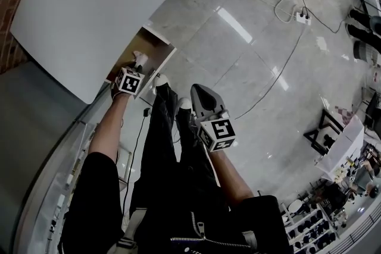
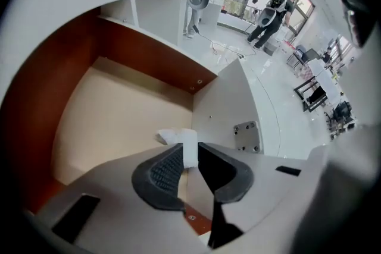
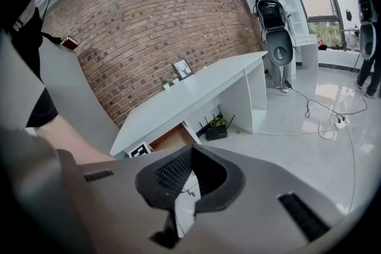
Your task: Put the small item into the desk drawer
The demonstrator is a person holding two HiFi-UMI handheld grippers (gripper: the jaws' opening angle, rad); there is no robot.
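The white desk (image 1: 89, 9) has its drawer (image 1: 144, 44) pulled out, wood-brown inside. My left gripper (image 1: 139, 58) reaches into it. In the left gripper view a small white item (image 2: 171, 136) lies on the drawer's pale floor (image 2: 113, 110), and part of it shows through the narrow gap of the left gripper (image 2: 190, 153). The pads do not visibly press on it. My right gripper (image 1: 201, 92) hangs over the floor in front of the desk, away from the drawer. Its tips (image 3: 191, 150) meet with nothing between them. In the right gripper view the drawer (image 3: 169, 138) shows under the desk top (image 3: 196, 89).
The person's dark-trousered legs (image 1: 172, 146) stand right by the drawer front. A power strip (image 1: 302, 18) with cables lies on the glossy floor at the back right. A router (image 3: 215, 128) sits under the desk. Racks and stands (image 1: 333, 151) fill the right side.
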